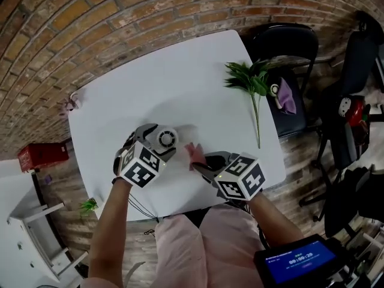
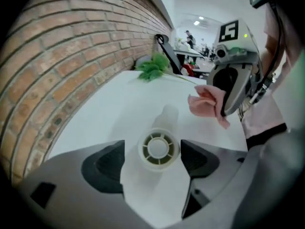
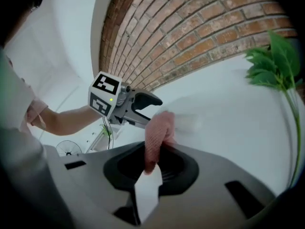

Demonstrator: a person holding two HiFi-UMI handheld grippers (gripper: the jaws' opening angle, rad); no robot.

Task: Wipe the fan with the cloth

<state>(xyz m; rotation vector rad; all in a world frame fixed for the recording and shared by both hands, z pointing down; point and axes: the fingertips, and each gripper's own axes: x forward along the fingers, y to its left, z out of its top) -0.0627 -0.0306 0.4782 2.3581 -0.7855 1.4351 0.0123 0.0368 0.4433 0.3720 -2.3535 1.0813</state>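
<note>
L gripper [image 2: 153, 162] had its 2 jaws clamped on the small white fan [image 1: 166, 138], above the table [image 1: 180, 83]. R gripper [image 3: 148, 168], nearly closed, pinched the pink cloth [image 3: 157, 132] just beside it.

Fan [image 1: 166, 139]: small, white, round grille faced up, held between left gripper [image 2: 151, 162] jaws over table [image 1: 180, 71], near its front edge. Cloth [image 1: 195, 155]: pink, crumpled, pinched in right gripper [image 3: 151, 166], over the same table edge.

You see the white rectangular table [image 1: 180, 71] washed bright under soft overhead light. Around it, fisheye edges bend and darken, and close objects blur.
</note>
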